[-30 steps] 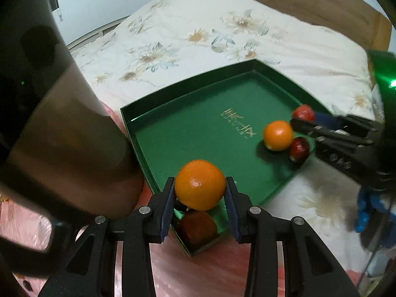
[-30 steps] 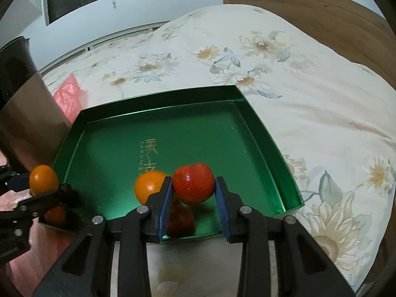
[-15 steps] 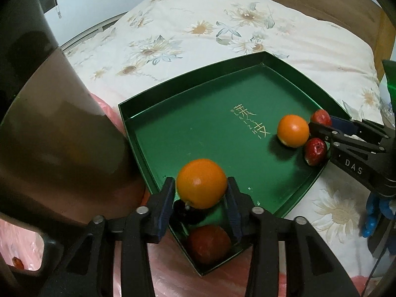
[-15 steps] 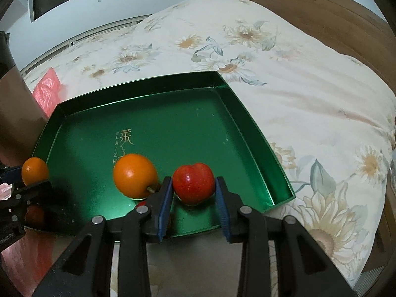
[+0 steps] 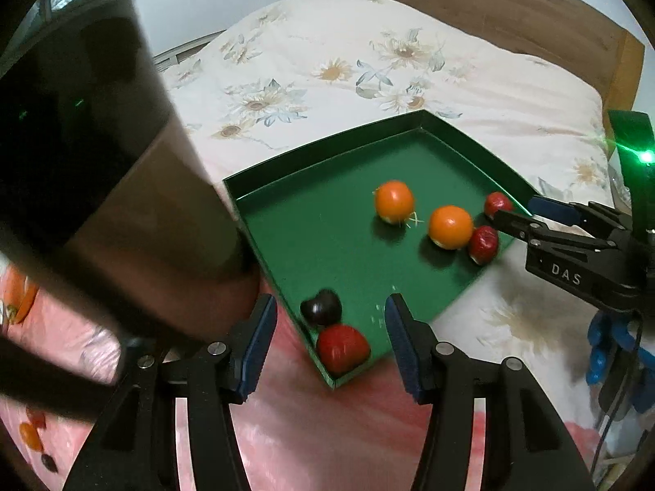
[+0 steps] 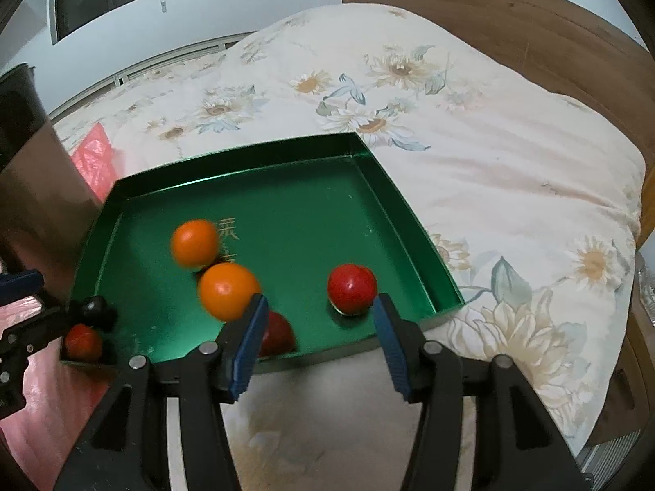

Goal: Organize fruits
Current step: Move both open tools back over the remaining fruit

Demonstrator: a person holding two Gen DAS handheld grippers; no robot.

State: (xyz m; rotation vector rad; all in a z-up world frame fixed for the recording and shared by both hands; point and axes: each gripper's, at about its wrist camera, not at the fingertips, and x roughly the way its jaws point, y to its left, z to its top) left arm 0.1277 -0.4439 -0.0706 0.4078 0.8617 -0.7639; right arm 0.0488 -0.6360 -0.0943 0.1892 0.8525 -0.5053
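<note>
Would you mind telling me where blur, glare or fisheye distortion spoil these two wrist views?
Left wrist view: a large dark out-of-focus object blocks the left side, the wooden headboard bows, and a green light flares at the right edge. Right wrist view: the nearer orange fruit is smeared by motion, and the shiny green tray shows sheen along its far wall.

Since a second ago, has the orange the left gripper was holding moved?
Yes. The orange has left the left gripper, whose jaws are opening, and now lies farther in on the green tray near the other orange.
</note>
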